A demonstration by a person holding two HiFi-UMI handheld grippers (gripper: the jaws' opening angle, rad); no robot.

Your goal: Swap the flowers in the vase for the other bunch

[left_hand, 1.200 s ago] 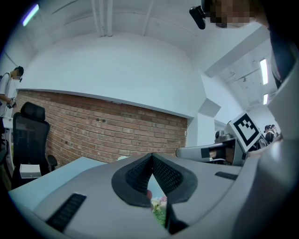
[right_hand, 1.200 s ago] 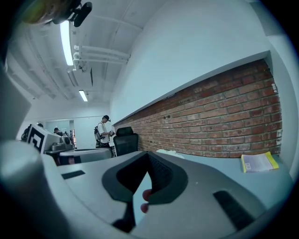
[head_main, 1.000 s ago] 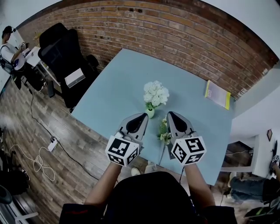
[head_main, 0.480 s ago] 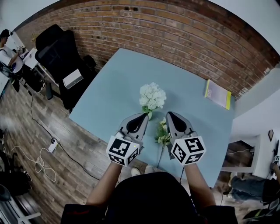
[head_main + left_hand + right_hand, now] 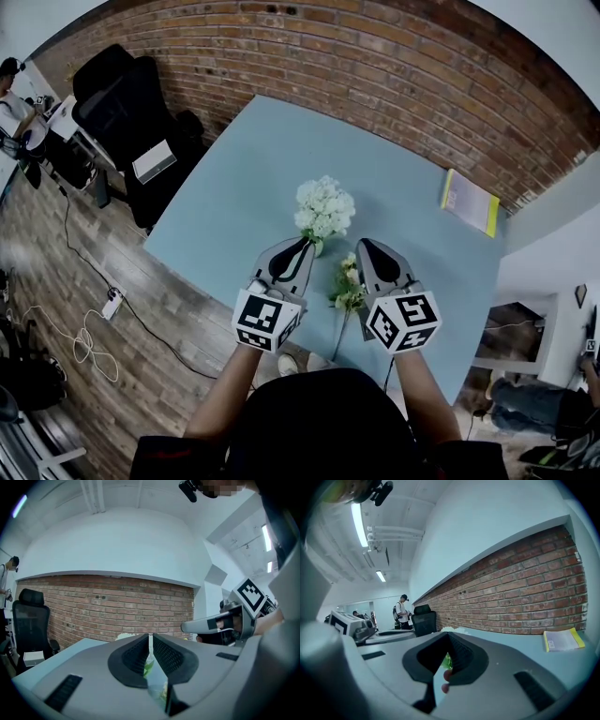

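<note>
A bunch of white flowers [image 5: 324,208] stands in a small pale green vase [image 5: 320,247] in the middle of the light blue table [image 5: 234,197]. A second bunch [image 5: 348,285], cream and green with a long stem, lies flat on the table toward me. My left gripper [image 5: 303,242] is shut and empty, its tip right beside the vase on the left. My right gripper [image 5: 366,246] is also shut and empty, just right of the lying bunch. In the left gripper view the jaws [image 5: 150,637] meet, with green showing through the slit. The right gripper view shows its jaws [image 5: 449,637] together too.
A yellow-edged booklet [image 5: 467,202] lies at the table's far right. A brick wall [image 5: 375,75] runs behind the table. Black office chairs [image 5: 131,103] stand off its left corner, and a person [image 5: 402,609] stands further back. Cables [image 5: 84,347] lie on the wooden floor.
Both grippers have moved forward and slightly down toward the vase. The left gripper's tip now sits beside the vase. Both stay shut.
</note>
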